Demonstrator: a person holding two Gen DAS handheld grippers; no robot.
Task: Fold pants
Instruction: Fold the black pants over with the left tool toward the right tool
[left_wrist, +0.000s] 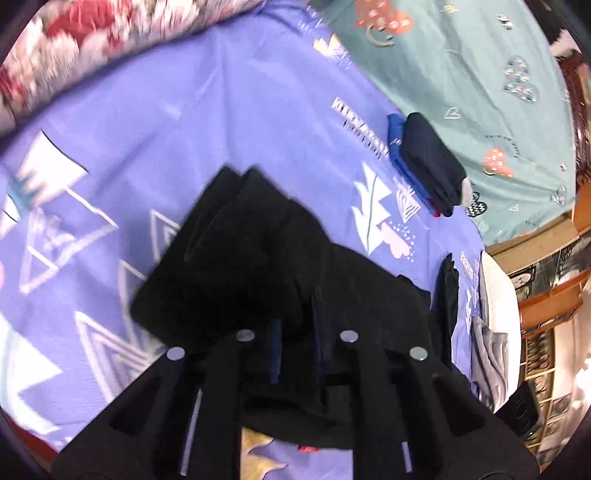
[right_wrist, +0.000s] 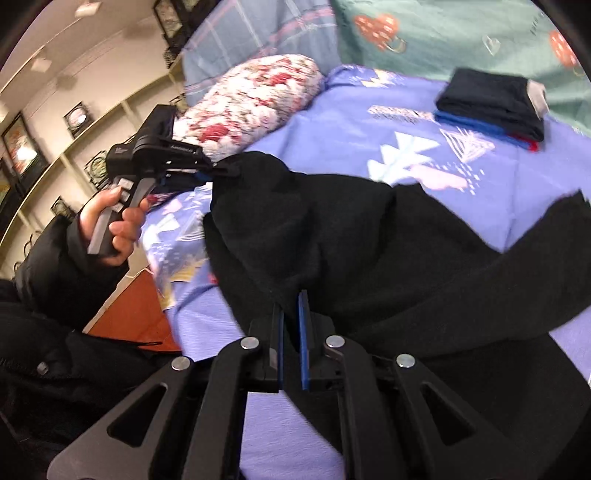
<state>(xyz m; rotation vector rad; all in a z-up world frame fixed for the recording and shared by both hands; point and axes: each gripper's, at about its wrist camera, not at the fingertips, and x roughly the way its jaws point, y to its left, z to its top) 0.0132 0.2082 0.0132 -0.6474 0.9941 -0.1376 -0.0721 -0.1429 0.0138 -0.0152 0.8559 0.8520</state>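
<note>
The black pants (left_wrist: 236, 266) hang lifted over the purple bedsheet (left_wrist: 155, 122), their legs trailing away onto it. My left gripper (left_wrist: 295, 332) is shut on the pants' near edge; cloth bunches between its blue pads. In the right wrist view the pants (right_wrist: 351, 236) spread across the sheet (right_wrist: 351, 125). My right gripper (right_wrist: 291, 306) is shut on a fold of the pants. The left gripper (right_wrist: 225, 170) shows there too, held in a hand, pinching the pants' far corner.
A stack of folded dark and blue clothes (left_wrist: 428, 162) lies on the sheet at the right, and also shows in the right wrist view (right_wrist: 491, 103). A floral pillow (right_wrist: 251, 99) lies at the head. A teal blanket (left_wrist: 472, 74) lies beyond. Grey cloth (left_wrist: 491, 365) hangs at the bed's edge.
</note>
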